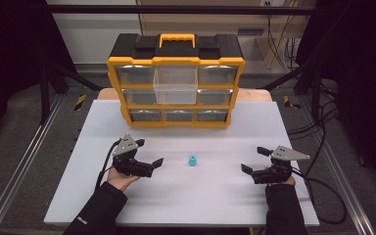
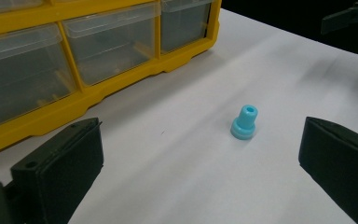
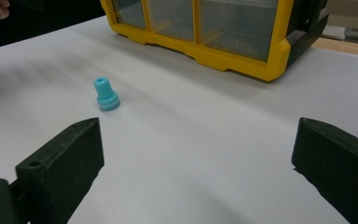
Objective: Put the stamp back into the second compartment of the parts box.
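From the high view, the little blue plug [image 1: 192, 160] stands upright on the white worktop [image 1: 200, 196], roughly midway between the two hands and well in front of the yellow drawer organizer [image 1: 176, 88]. The organizer's top middle drawer [image 1: 175, 84] is pulled out. The left claw [image 1: 149, 152] sits to the plug's left with its jaws spread wide, holding nothing, and the right claw [image 1: 254, 159] is off to the plug's right, also wide and empty.

Left gripper view: the blue plug [image 2: 244, 122] sits ahead between the wide jaws, a bit toward the right one, touching neither. The organizer [image 2: 98, 70] is up at the left.

Right gripper view: the plug [image 3: 106, 94] stands beyond the left jaw, clear of it, jaws spread wide, with the organizer [image 3: 223, 37] behind.
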`<state>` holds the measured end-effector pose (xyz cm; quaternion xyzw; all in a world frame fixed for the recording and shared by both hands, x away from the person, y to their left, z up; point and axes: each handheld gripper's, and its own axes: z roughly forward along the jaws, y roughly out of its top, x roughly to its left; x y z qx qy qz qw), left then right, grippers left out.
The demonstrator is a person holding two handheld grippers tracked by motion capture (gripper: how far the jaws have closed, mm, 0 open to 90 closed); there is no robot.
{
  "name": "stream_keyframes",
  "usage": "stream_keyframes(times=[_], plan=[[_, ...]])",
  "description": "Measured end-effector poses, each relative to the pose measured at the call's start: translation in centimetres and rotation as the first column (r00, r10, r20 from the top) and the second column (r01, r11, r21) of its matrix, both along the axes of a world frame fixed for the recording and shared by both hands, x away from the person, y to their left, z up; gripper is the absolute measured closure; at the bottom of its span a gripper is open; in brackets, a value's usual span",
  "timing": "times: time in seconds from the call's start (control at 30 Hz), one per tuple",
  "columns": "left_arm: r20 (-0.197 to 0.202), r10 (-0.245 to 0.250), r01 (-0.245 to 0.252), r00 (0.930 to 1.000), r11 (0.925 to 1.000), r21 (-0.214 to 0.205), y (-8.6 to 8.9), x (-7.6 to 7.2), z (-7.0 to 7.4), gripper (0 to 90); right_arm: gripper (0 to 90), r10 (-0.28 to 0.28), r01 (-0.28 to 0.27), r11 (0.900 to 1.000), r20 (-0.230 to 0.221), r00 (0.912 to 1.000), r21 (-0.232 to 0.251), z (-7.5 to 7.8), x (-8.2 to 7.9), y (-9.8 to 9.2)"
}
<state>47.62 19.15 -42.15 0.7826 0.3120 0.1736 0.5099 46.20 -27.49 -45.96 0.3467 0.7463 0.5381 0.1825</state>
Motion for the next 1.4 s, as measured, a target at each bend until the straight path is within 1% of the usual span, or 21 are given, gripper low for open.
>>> stream_keyframes(times=[0.1,0.17,0.23,0.53,0.6,0.87,1.03,1.2,1.4], plan=[[0.001,-0.005,0.005,1.0000,1.0000,0.004,-0.5,0.1,0.1,0.0,2.6,0.001,-0.001,1.0000,0.001,1.0000,-0.001,0.0,0.0,0.0],[0.001,-0.010,0.010,1.0000,1.0000,-0.001,-0.8,0.2,0.1,0.0,2.6,0.001,-0.001,1.0000,0.000,1.0000,-0.001,0.0,0.0,0.0],[0.000,-0.017,0.017,0.9999,0.9998,0.008,-1.2,0.2,0.1,0.0,2.7,0.002,-0.002,1.0000,-0.001,1.0000,-0.001,0.0,0.0,0.0],[-0.009,-0.027,0.027,0.9996,0.9996,0.006,-2.2,0.6,0.3,0.0,2.7,0.003,-0.003,1.0000,-0.002,1.0000,-0.004,0.0,0.0,0.0],[-0.010,-0.028,0.028,0.9996,0.9995,0.013,-2.5,0.7,0.3,0.0,2.7,0.003,-0.003,1.0000,-0.001,1.0000,-0.004,0.0,0.0,0.0],[-0.024,-0.041,0.042,0.9989,0.9988,0.025,-3.6,1.0,0.0,0.0,2.7,0.002,-0.002,1.0000,-0.001,1.0000,-0.004,0.0,0.0,0.0],[-0.025,-0.043,0.044,0.9987,0.9985,0.031,-4.0,1.1,0.0,0.0,2.7,0.000,0.000,1.0000,0.000,1.0000,-0.003,0.0,0.0,0.0],[-0.029,-0.047,0.048,0.9985,0.9985,0.026,-4.4,1.3,0.0,0.0,2.7,0.003,-0.003,1.0000,-0.001,1.0000,-0.005,0.0,0.0,0.0],[-0.039,-0.053,0.055,0.9978,0.9978,0.037,-5.5,1.4,-0.2,0.0,2.7,0.002,-0.002,1.0000,-0.001,1.0000,-0.003,0.0,0.0,0.0]])
